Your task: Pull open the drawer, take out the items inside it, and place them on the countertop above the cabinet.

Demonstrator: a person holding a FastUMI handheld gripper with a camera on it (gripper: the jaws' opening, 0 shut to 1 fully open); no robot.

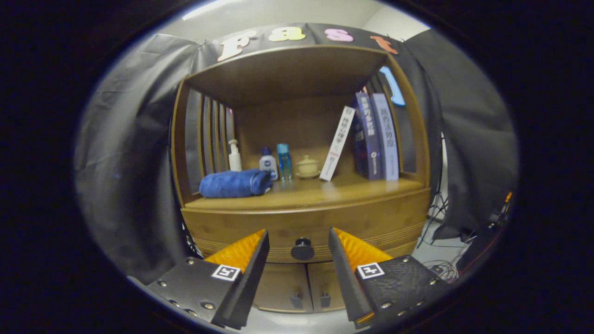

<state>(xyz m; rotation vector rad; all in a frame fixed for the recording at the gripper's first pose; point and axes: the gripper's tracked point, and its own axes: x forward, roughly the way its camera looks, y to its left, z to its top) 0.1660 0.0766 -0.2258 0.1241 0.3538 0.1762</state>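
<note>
Claw point(298, 241) spread wide, fingers apart and gripping nothing, aimed at a wooden cabinet point(306, 218). Drawer point(371, 222) shut, its dark round knob point(302, 249) seen in the gap between the two fingers, just ahead of them and not touched. Contents of drawer hidden. Below the drawer, two small cabinet doors point(304, 285) with little handles. Above the drawer, the bench point(325, 192) carrying a rolled blue towel point(235, 183) at its left end, with a white pump bottle point(235, 157) behind it. Next along, a small white bottle point(268, 163), a clear blue bottle point(284, 161), then a lidded ceramic cup point(307, 166). Right of the cup, a white book point(338, 143) leaning toward two upright dark books point(377, 137).
</note>
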